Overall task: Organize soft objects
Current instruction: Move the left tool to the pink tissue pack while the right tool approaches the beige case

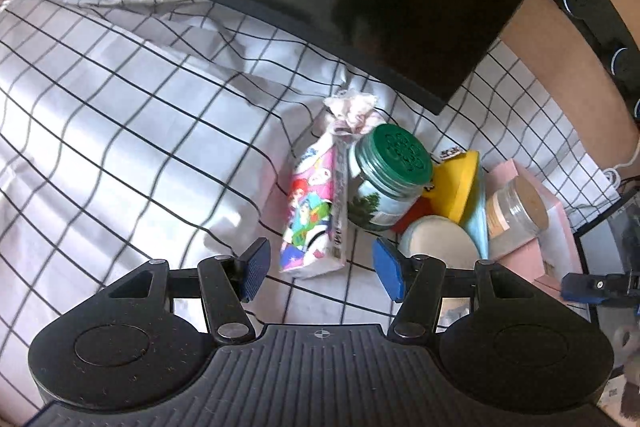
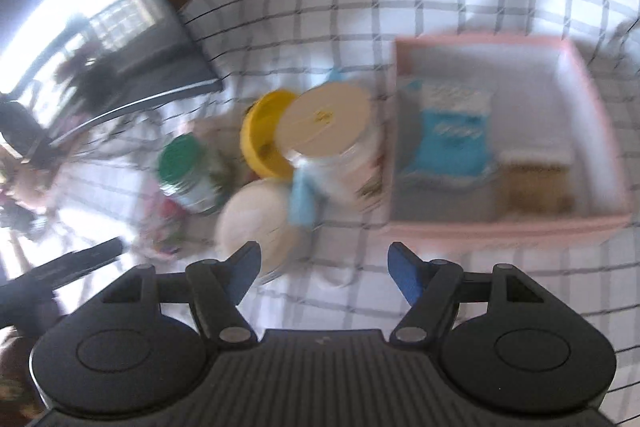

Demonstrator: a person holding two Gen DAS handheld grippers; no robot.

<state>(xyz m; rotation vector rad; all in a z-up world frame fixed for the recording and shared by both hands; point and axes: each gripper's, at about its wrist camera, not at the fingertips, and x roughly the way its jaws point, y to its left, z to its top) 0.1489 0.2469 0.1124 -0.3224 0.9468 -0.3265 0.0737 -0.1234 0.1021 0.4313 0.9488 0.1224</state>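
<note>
Left wrist | left claw [image 1: 320, 269] wide, empty | tissue pack [image 1: 314, 211] just ahead, between pads, untouched

White cloth [image 1: 120, 131] with a thin black grid. Tissue pack [image 1: 314, 215] — pink, printed with bright cartoon figures. Jar [image 1: 386, 183] with a green lid and a tree-printed label. Yellow sponge [image 1: 460, 183]. Pale pink tray [image 2: 592, 107] — inside, a blue-and-white packet [image 2: 452, 135].
</note>
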